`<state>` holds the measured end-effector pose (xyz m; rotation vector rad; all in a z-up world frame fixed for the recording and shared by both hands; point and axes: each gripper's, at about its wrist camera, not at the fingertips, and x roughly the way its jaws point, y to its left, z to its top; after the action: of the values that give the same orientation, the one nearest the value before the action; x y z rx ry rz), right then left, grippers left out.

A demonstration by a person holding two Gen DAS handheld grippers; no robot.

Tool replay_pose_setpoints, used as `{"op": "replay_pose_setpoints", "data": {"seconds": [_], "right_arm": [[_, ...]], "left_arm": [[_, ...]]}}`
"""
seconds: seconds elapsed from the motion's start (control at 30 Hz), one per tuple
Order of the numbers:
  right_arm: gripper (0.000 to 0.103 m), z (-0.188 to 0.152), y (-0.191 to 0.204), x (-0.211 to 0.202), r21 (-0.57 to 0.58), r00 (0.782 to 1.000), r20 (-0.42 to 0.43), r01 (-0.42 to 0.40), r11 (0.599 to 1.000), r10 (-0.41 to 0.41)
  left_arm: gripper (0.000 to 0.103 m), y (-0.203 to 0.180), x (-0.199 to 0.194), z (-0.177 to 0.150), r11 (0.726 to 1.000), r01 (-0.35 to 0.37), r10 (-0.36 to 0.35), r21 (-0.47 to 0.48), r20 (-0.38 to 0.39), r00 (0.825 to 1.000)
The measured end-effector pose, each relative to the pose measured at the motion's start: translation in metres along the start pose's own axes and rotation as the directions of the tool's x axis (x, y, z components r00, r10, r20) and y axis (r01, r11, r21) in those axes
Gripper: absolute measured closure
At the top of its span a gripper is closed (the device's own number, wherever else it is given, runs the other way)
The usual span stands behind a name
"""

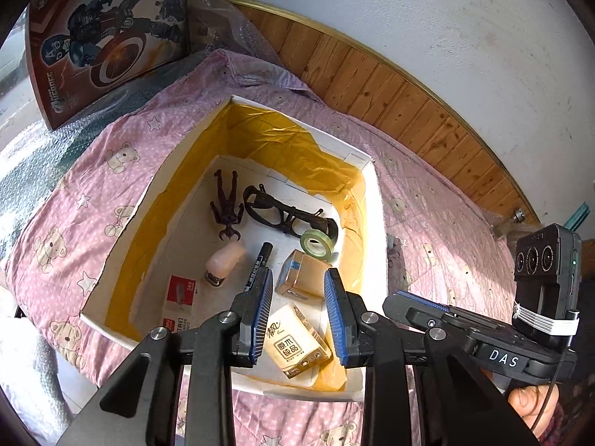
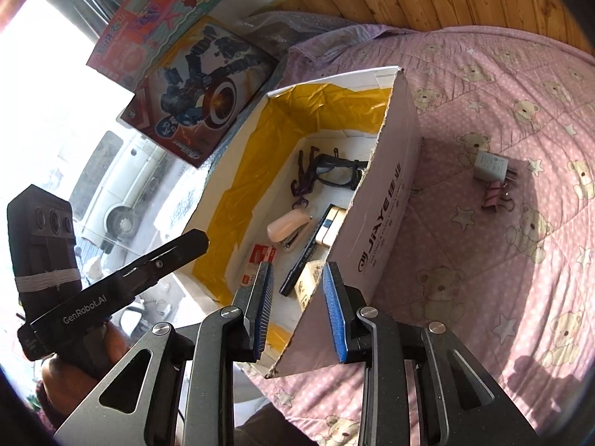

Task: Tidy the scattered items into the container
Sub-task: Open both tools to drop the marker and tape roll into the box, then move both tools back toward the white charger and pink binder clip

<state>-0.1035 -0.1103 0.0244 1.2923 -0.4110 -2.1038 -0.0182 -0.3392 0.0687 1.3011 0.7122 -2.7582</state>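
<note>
On the bed, both empty tools (image 1: 298, 316) (image 2: 298, 312) are hovering open, the right one nearer the charger (image 2: 491, 166) and binder clip (image 2: 496, 194) lying outside the box (image 2: 386, 193).

Pink quilt (image 2: 502, 85) carries box (image 2: 386, 200), charger (image 2: 491, 165), clip (image 2: 494, 199).

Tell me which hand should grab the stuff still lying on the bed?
Right, probably. The charger and pink clip lie beyond the box on its side; the left gripper hovers open over the box.
</note>
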Motion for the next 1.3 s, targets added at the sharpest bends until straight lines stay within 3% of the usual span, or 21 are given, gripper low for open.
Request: {"op": "replay_pose_setpoints", "data": {"seconds": [0.33,0.7,0.87,1.03,1.17,1.3], "right_arm": [[0.072,-0.036,-0.040,-0.046,0.100,0.996,0.084,0.014,0.995,-0.023],[0.070,-0.054,-0.111,-0.075,0.231,0.986,0.126,0.077,0.970,-0.108],[0.061,-0.039,-0.135,-0.064,0.265,0.978,0.123,0.134,0.955,-0.171],[0.056,-0.008,-0.155,-0.037,0.275,0.967,0.125,0.183,0.944,-0.223],[0.052,0.018,-0.167,-0.005,0.264,0.959,0.103,0.228,0.937,-0.262],[0.050,0.035,-0.179,0.024,0.265,0.951,0.085,0.265,0.927,-0.296]], "left_arm": [[0.071,-0.077,-0.006,-0.025,0.987,0.054,-0.052,0.151,-0.014,0.999],[0.057,-0.145,0.044,-0.036,0.968,0.098,-0.077,0.232,-0.097,0.992],[0.054,-0.160,0.078,-0.015,0.969,0.095,-0.069,0.229,-0.120,0.990],[0.048,-0.174,0.127,0.016,0.963,0.114,-0.065,0.244,-0.199,0.978],[0.045,-0.179,0.174,0.043,0.964,0.110,-0.042,0.241,-0.271,0.962],[0.043,-0.174,0.224,0.062,0.971,0.082,0.006,0.225,-0.366,0.931]]}}
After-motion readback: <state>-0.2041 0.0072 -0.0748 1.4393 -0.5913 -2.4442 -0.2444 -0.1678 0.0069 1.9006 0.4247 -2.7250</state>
